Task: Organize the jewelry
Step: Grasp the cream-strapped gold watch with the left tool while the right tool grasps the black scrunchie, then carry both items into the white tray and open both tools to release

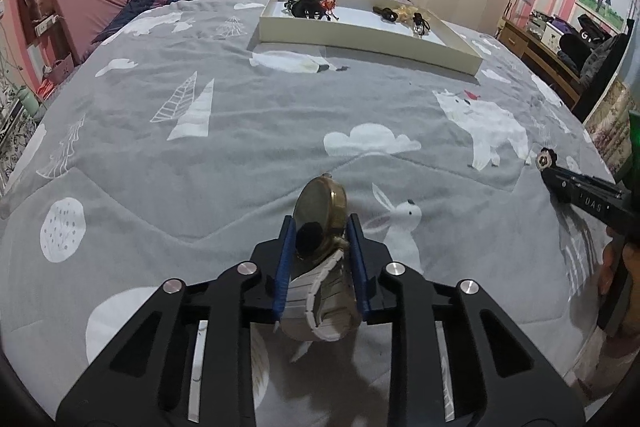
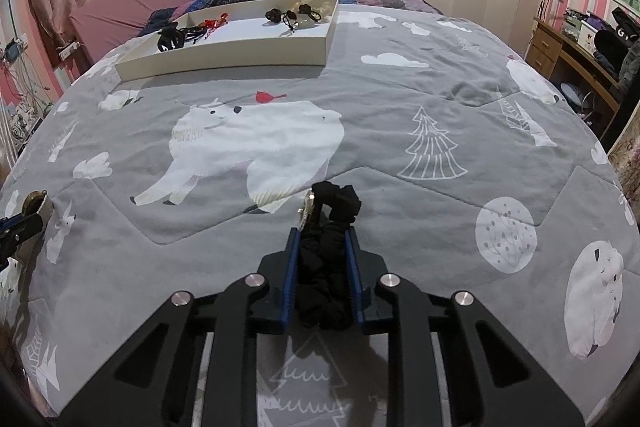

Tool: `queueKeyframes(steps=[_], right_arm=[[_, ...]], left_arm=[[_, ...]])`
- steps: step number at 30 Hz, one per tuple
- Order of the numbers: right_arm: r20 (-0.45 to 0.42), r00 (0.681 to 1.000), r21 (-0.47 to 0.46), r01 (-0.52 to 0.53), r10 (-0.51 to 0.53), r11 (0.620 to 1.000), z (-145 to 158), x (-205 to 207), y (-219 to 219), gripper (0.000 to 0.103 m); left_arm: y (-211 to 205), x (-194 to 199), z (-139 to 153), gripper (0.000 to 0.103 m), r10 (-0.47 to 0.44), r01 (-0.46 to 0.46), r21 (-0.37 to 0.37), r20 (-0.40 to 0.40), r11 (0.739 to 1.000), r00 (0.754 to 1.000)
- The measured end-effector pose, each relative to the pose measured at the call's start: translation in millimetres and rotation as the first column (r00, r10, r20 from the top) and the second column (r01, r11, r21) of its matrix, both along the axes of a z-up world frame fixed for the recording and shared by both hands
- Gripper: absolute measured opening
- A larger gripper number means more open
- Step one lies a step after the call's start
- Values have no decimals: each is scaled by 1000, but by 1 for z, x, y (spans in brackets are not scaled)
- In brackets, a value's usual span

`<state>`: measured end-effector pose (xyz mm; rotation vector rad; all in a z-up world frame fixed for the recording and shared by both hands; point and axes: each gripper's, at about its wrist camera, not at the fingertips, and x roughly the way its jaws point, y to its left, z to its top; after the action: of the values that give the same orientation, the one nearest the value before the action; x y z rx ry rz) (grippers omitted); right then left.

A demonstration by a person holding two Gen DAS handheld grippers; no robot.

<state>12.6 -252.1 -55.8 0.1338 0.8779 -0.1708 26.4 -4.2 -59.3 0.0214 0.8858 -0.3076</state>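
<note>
The left gripper pinched a gold watch between its blue fingers, the pale strap hanging down behind the dial, above the grey bedspread near the bed's near edge. Farther on, nothing lay on the bedspread between it and the cream tray close to the far edge, which held black hair ties at its left end and a second cluster toward its right. The right gripper clamped a black scrunchie with a small sparkly charm at its left side. Only the left wrist view showed that charm's flower face at the right gripper's tip; only the right wrist view showed the tray's inner divider and a desk beyond the bed's right edge.
</note>
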Motion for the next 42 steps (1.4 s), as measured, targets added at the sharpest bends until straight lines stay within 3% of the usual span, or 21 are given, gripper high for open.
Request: queueKeyframes(steps=[21,31,42], right_arm=[[0,1000,18,-6,6,1000,4,16,-2,21],[8,1000,22,-25,25,999,17,42,-6,21],[20,999,-8,-41,42,999,37,97,-8,21]], left_arm=[[8,37,11,17,36,-38,-56,-43,998,998],[-9,68,17,17,20,-21,-5,-74,1000,997],[-45,130,32,17,-38,38,27,-24,999,999]])
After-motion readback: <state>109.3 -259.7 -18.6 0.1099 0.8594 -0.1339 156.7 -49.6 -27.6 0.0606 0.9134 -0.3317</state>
